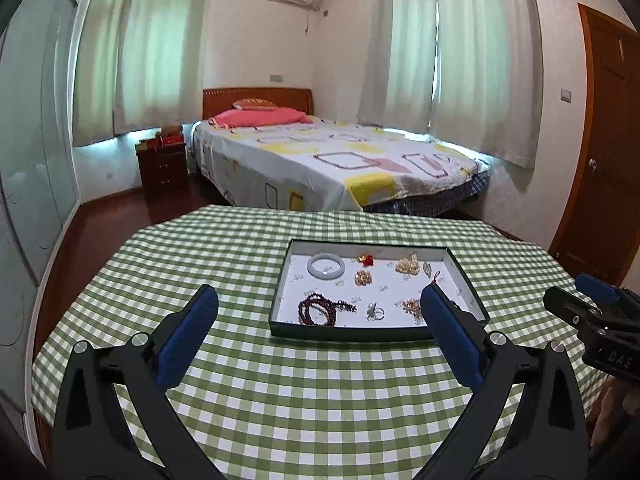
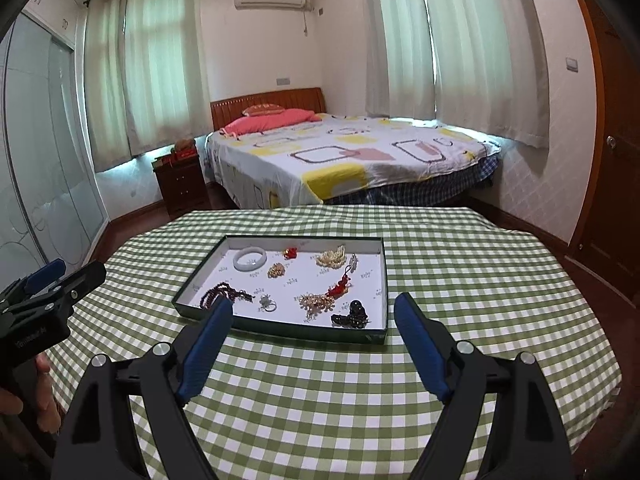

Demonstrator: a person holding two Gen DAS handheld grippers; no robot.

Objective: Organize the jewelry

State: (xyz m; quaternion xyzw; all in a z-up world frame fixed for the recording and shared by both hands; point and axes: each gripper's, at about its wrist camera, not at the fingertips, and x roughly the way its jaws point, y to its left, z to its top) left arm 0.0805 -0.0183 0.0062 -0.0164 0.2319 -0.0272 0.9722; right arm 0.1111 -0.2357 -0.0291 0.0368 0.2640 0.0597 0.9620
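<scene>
A shallow dark tray with a white lining sits on the green checked table. In it lie a white bangle, dark red beads, a silver ring, gold pieces, a red tassel charm and black beads. My left gripper is open and empty, just short of the tray's near edge. My right gripper is open and empty, at the tray's near right corner.
The checked tablecloth covers the table up to its far edge. A bed stands beyond it, a nightstand to the left, a door to the right. The other gripper shows at the frame edge.
</scene>
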